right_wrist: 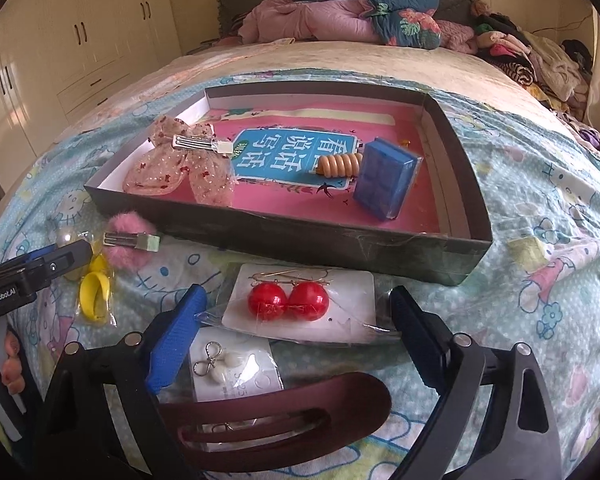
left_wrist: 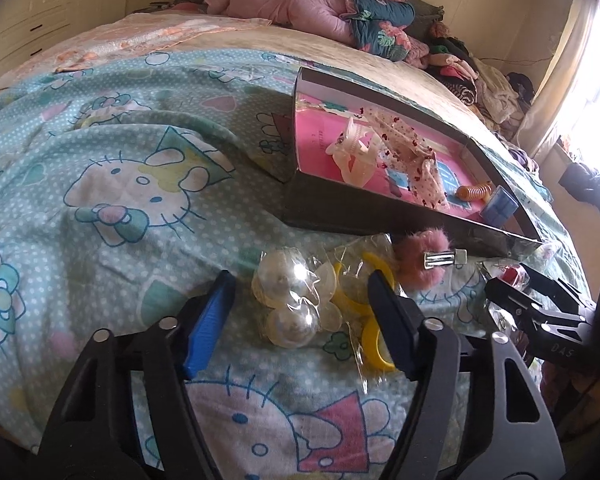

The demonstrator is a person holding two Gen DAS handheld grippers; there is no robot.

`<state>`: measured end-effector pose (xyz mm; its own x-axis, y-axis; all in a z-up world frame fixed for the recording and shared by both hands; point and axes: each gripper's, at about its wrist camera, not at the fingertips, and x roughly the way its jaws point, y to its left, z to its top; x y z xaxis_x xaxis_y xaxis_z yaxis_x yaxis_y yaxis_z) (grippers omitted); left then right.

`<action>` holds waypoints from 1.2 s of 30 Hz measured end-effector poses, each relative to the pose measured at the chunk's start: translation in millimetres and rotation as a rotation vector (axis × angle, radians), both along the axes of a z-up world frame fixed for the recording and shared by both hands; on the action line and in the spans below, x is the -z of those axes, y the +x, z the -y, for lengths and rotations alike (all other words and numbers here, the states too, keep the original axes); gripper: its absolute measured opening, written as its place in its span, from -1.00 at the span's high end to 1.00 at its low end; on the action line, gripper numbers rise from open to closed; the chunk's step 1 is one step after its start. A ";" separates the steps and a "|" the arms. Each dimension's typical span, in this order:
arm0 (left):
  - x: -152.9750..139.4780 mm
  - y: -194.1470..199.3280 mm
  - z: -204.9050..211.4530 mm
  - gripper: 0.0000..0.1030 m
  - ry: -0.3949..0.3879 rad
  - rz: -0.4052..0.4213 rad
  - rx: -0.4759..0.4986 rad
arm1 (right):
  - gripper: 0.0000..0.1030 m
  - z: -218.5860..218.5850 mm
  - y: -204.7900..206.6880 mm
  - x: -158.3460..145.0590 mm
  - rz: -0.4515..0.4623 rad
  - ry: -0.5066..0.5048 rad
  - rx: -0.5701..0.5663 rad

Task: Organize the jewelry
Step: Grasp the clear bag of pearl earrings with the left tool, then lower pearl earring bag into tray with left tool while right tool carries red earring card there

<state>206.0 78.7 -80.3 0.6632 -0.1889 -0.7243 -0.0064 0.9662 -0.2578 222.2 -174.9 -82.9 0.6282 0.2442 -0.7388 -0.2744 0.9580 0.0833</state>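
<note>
A dark shallow box (right_wrist: 340,242) with a pink floor lies on the bed; it also shows in the left wrist view (left_wrist: 340,220). In it lie a spotted bow clip (right_wrist: 180,168), an orange coil (right_wrist: 338,166), a blue case (right_wrist: 386,178) and a cream claw clip (left_wrist: 354,154). My left gripper (left_wrist: 300,320) is open, its fingers either side of bagged pearl earrings (left_wrist: 288,304) and yellow rings (left_wrist: 370,332). My right gripper (right_wrist: 296,340) is open around a carded pair of red ball earrings (right_wrist: 288,302). A pink fluffy clip (right_wrist: 126,246) lies before the box.
A white-earring card (right_wrist: 228,364) and a maroon hair clip (right_wrist: 284,412) lie under my right gripper. Folded quilts and clothes (right_wrist: 360,12) pile at the bed's far end. Cupboards (right_wrist: 60,48) stand to the left. A bright window (left_wrist: 596,72) is at right.
</note>
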 end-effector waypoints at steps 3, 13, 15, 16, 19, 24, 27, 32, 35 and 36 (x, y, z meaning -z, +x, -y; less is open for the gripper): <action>1.3 1.7 -3.1 0.27 -0.018 -0.002 0.001 | -0.70 -1.9 -1.7 0.1 0.008 0.003 -0.002; -7.0 -9.3 -2.4 0.36 0.000 0.026 0.015 | -0.66 -8.2 -16.6 -10.5 0.037 0.039 -0.052; -9.4 -12.5 -2.1 0.36 0.004 0.032 0.020 | -0.66 -10.3 -20.0 -14.6 0.045 0.044 -0.064; -10.4 -14.0 -2.2 0.36 0.006 0.035 0.020 | -0.66 -11.1 -21.8 -16.5 0.050 0.046 -0.069; -13.7 -18.9 -2.5 0.37 0.009 0.043 0.021 | -0.66 -13.2 -25.3 -20.9 0.062 0.050 -0.081; -21.0 -25.6 -2.8 0.37 0.027 0.065 0.022 | -0.66 -16.0 -28.5 -26.7 0.090 0.048 -0.089; -25.4 -28.6 -2.6 0.37 0.038 0.077 0.022 | -0.66 -12.8 -27.8 -30.1 0.104 0.042 -0.077; -33.8 -29.3 0.8 0.37 0.047 0.095 0.035 | -0.66 -2.6 -27.9 -33.8 0.108 0.047 -0.053; -36.6 -28.9 5.0 0.37 0.047 0.099 0.046 | -0.66 4.5 -30.0 -36.6 0.114 0.050 -0.041; -37.7 -28.3 6.8 0.37 0.049 0.101 0.050 | -0.66 6.8 -31.2 -37.8 0.118 0.049 -0.036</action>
